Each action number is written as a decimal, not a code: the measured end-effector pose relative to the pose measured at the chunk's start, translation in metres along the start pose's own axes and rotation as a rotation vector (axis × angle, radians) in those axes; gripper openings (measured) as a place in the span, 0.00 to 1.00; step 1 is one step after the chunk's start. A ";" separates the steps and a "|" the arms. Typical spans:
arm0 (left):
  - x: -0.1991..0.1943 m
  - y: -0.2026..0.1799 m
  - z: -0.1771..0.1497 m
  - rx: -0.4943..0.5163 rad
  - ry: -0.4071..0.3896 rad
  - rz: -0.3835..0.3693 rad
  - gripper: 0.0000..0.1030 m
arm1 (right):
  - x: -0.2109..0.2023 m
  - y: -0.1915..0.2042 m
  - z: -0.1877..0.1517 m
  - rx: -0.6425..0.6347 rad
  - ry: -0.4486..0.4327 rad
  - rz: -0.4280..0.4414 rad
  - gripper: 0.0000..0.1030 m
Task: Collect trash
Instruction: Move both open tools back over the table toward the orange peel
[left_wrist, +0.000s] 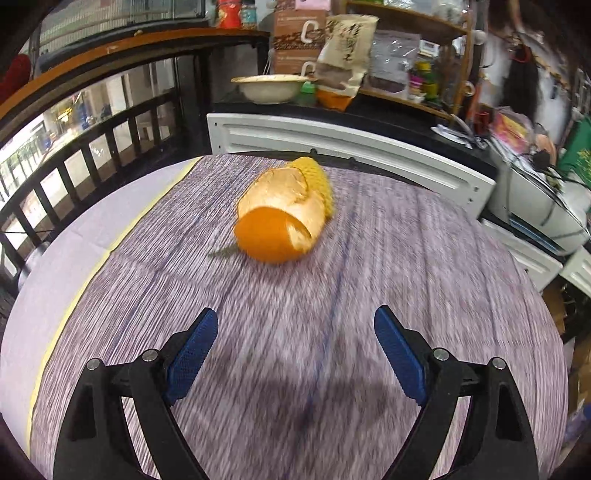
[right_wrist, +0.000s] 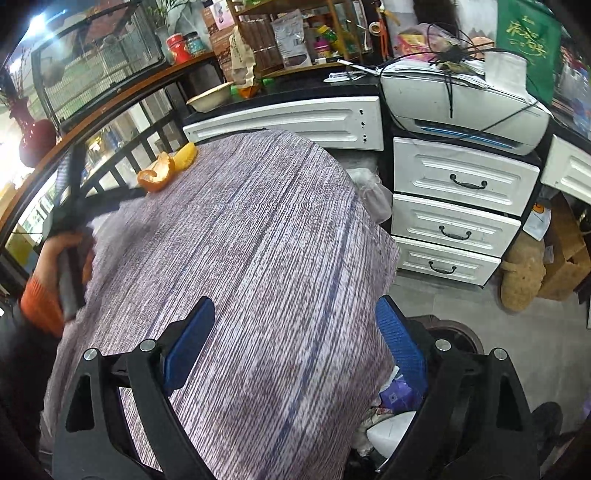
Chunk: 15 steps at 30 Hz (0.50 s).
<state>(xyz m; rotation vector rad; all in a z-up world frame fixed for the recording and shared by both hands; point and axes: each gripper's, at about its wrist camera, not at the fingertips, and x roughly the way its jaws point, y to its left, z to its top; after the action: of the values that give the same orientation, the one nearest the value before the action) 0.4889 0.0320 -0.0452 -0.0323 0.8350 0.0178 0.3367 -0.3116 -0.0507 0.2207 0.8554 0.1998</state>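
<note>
Left wrist view
- Left gripper: jaws spread wide, nothing between the blue pads, hovering over the cloth.
- Peel: orange rind, curled, lying on the cloth ahead of the fingers, well apart from them; untouched.
- Yellow piece: bumpy, touching the far end of the peel; also loose on the cloth.
- Blur: cloth streaked, detail soft.

Right wrist view
- Right gripper: jaws released, empty, over the near edge of the table.
- Peel: at the far left corner of the cloth, yellow piece just beside it.
- Left gripper: blurred, held by a hand in an orange sleeve, near the peel but apart from it.
- Bin: below the table's right edge, paper and wrappers inside.

Progress
- Done: some trash apparently binned already.
- Left: peel and yellow piece not yet picked up; grasp, carry and drop all ahead.
</note>
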 end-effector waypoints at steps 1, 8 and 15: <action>0.011 0.000 0.009 -0.007 0.007 0.006 0.83 | 0.003 0.000 0.003 -0.004 0.004 -0.005 0.85; 0.057 0.002 0.037 -0.048 0.060 0.083 0.83 | 0.020 -0.001 0.016 -0.019 0.044 -0.019 0.85; 0.061 0.012 0.045 -0.072 0.042 0.097 0.60 | 0.034 0.014 0.026 -0.053 0.054 -0.013 0.85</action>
<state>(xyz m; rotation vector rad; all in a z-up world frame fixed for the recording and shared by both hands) 0.5628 0.0460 -0.0604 -0.0603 0.8771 0.1395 0.3774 -0.2923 -0.0553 0.1606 0.9035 0.2164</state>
